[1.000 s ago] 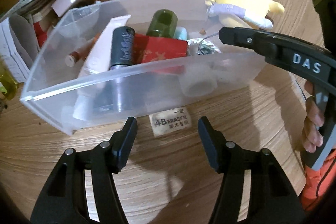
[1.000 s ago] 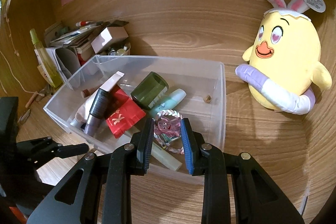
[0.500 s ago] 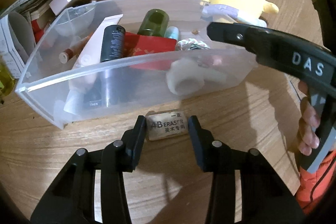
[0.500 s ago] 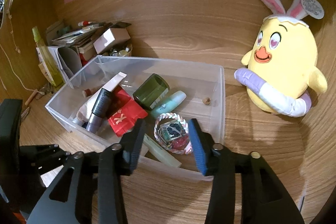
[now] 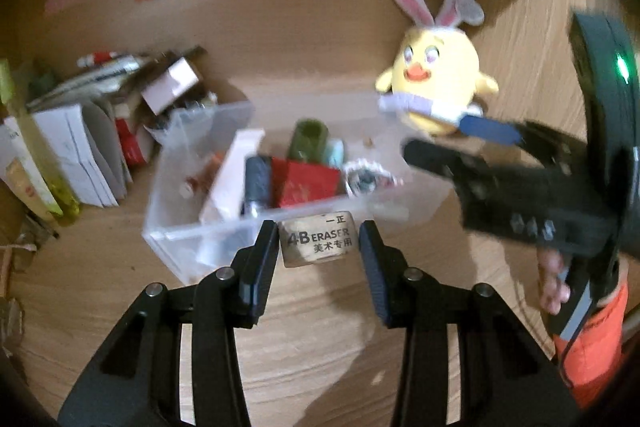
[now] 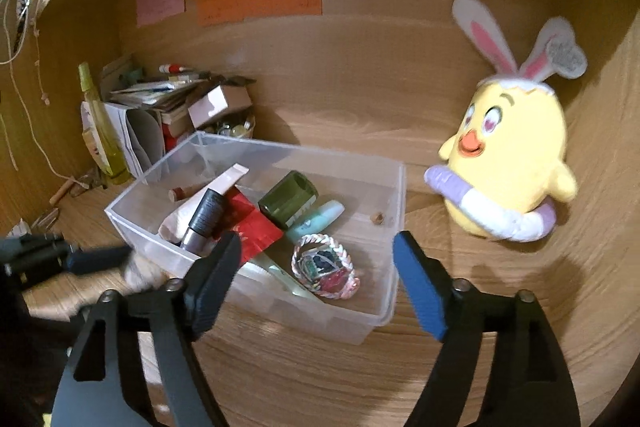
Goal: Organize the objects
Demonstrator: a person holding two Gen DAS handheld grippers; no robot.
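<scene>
Lifted off the desk since a second ago, the eraser [image 5: 317, 238] now rides between the left gripper [image 5: 319, 241]'s narrowed jaws, just before the clear bin [image 6: 394, 227]'s near wall; the right gripper [image 6: 318, 275]'s jaws are opening wide with nothing between them, the braided trinket [image 6: 324, 265] dropped inside. Likely next: the eraser joins it
</scene>
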